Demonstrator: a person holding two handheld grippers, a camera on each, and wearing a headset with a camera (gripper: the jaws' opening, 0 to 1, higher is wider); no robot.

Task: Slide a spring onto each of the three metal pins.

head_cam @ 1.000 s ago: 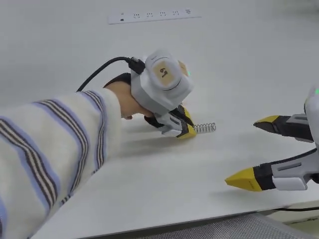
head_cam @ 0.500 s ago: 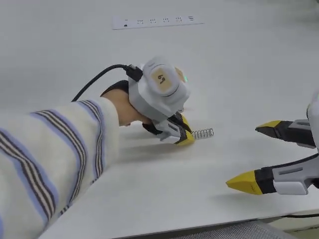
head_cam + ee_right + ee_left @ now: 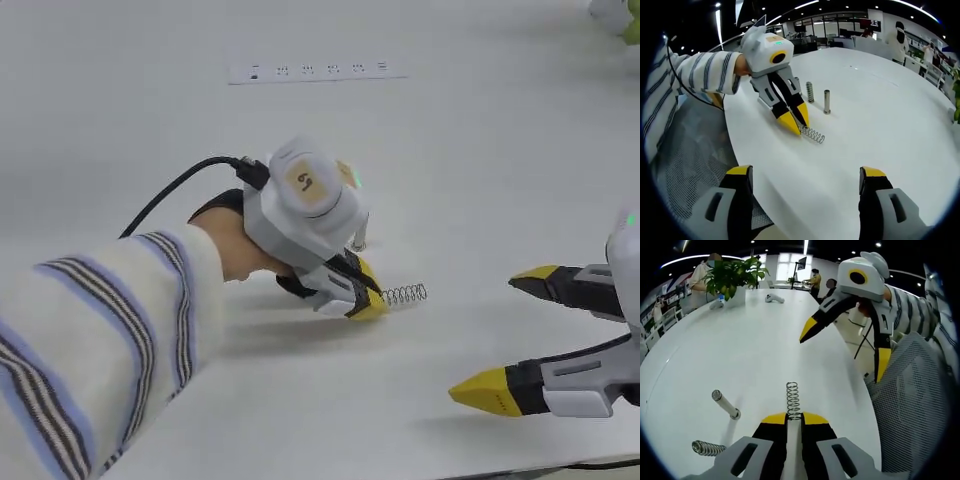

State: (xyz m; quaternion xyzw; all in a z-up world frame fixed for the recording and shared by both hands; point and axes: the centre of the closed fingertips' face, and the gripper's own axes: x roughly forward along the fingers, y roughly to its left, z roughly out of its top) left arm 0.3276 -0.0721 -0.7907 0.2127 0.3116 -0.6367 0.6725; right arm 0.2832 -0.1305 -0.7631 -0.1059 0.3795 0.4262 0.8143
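Spring lies flat on the bench toward its near edge, one end pinched in the left tool, right tool spread wide; looks light and squishy, so grip end coils gently.

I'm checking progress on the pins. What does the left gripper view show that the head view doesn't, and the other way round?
Plain in the left gripper view alone: a bare pin and a second pin wearing a spring, both standing, plus a potted plant. Head view alone: the power strip and the black cable running to the left gripper. Both: the loose spring held by one end in the left gripper's shut jaws, and the open right gripper.
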